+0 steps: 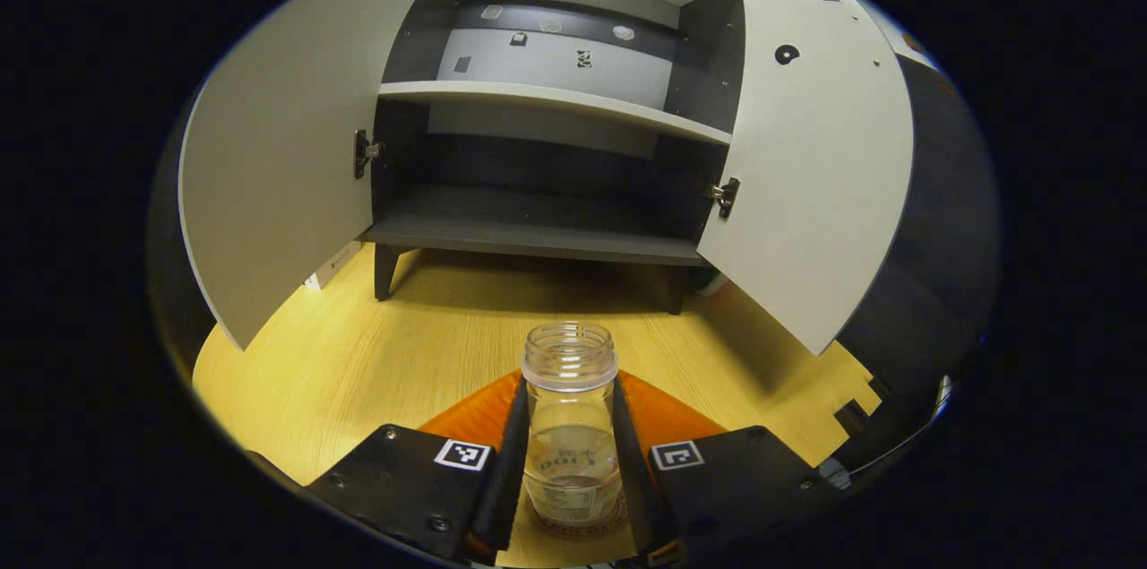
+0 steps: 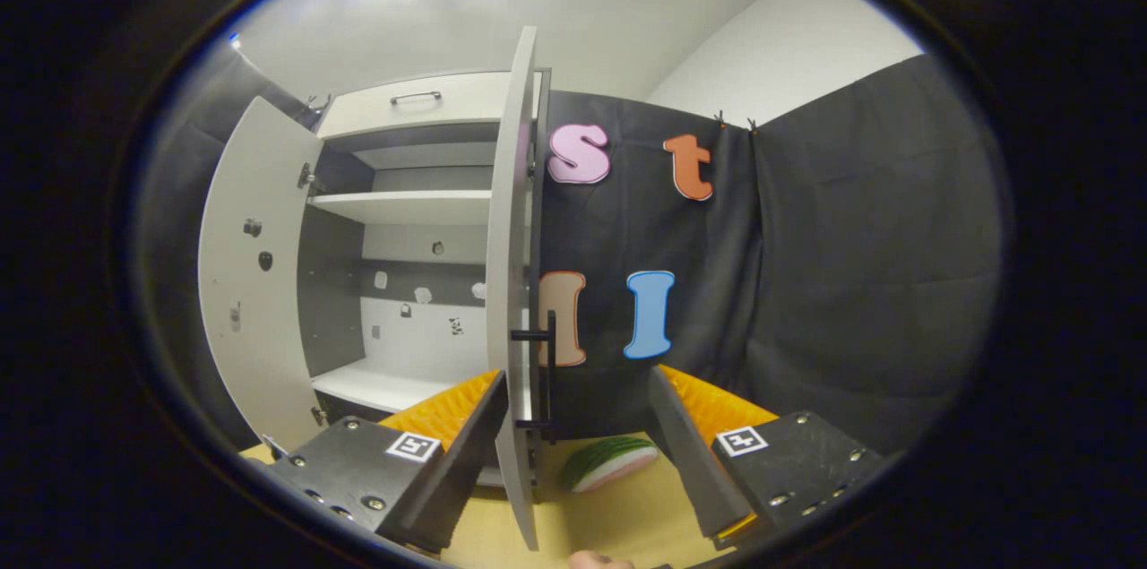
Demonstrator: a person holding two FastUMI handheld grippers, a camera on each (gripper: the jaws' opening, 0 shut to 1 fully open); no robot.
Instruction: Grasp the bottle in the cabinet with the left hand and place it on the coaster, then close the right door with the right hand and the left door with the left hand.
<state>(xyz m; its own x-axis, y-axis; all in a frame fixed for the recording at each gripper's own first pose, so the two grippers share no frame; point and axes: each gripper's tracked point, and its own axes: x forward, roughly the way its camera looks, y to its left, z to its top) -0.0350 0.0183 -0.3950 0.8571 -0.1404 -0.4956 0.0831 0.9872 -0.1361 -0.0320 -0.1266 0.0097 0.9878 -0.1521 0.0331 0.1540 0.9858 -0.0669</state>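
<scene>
Glass bottle: clear glass bottle (image 1: 572, 426) with an open threaded mouth and a label low on its body, standing upright on the surface between the two fingers of the left tongs.
Left tongs: the left tongs (image 1: 571, 497) are nearly closed around the bottle's lower body, a finger tight along each side; both fingers appear to press on the glass.
Coaster: a round reddish-brown coaster (image 1: 573, 526) shows as a thin rim under the bottle's base; the bottle sits on it.
Surface: pale yellow wood-grain surface (image 1: 358, 372) that carries the bottle and the cabinet.
Cabinet: white cabinet with a dark grey interior (image 1: 547, 148) stands on short legs beyond the bottle, its shelves bare in the left gripper view.
Left door: white cabinet left door (image 1: 278, 157) swung wide open, hinge visible at its inner edge.
Right door: white cabinet right door (image 1: 806, 166) also open; in the right gripper view it is seen edge-on (image 2: 513, 282), with its dark bar handle (image 2: 548, 372) facing the booth wall.
Right tongs: the right tongs (image 2: 573, 452) are spread wide and hold nothing; the lower edge of the right door stands between the fingers, nearer the left finger, and I cannot tell whether it touches it.
Other item: a green-and-pink watermelon-slice shaped object (image 2: 614, 461) lies on the surface just beside the door's edge, between the right fingers.
</scene>
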